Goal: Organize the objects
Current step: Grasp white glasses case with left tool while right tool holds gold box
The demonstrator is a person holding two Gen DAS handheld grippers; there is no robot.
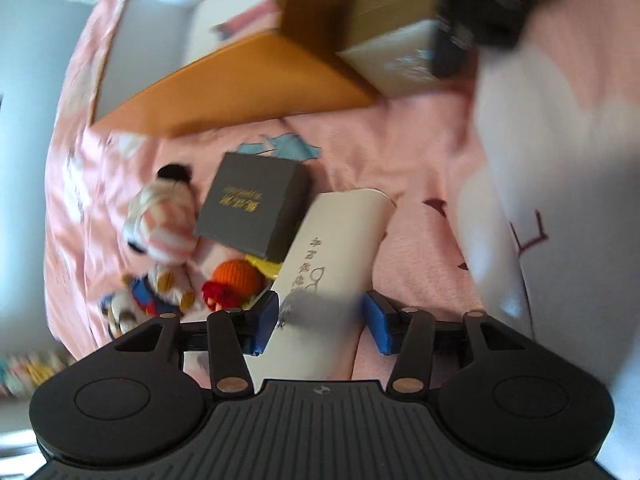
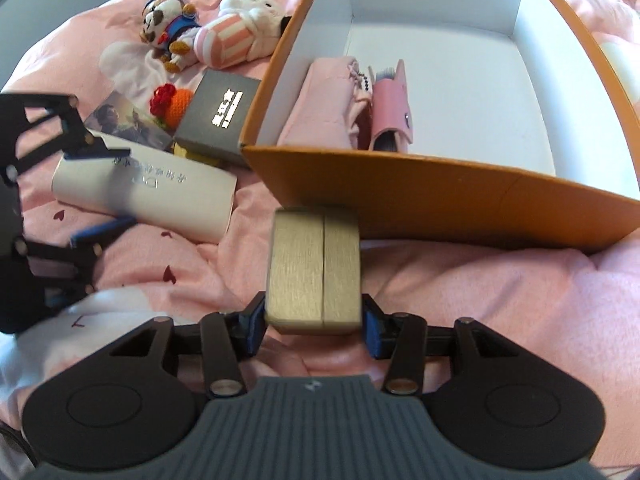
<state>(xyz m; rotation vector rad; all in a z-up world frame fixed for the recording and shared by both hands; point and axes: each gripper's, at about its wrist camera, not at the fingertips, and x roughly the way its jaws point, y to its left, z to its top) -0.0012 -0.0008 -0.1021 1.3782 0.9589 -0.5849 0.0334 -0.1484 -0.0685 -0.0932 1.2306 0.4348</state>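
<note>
My right gripper (image 2: pixel 314 330) is shut on a brushed gold metal case (image 2: pixel 316 268), held just above the pink bedding in front of the orange box (image 2: pixel 440 200). The box's white inside holds a pink pouch (image 2: pixel 324 108) and a pink card holder (image 2: pixel 390 112). My left gripper (image 1: pixel 320 320) stands open, its blue pads (image 1: pixel 264 322) straddling a white cylindrical case (image 1: pixel 340 248) that lies on the bedding. The right wrist view shows the same left gripper (image 2: pixel 128 186) over the white case (image 2: pixel 160 196).
A grey gift box (image 2: pixel 218 116) leans beside the orange box's left wall. An orange crochet toy (image 2: pixel 176 106), a photo card (image 2: pixel 124 120), a pink-striped plush (image 2: pixel 236 28) and a dog plush (image 2: pixel 168 24) lie further left. The bedding (image 2: pixel 480 300) is soft and rumpled.
</note>
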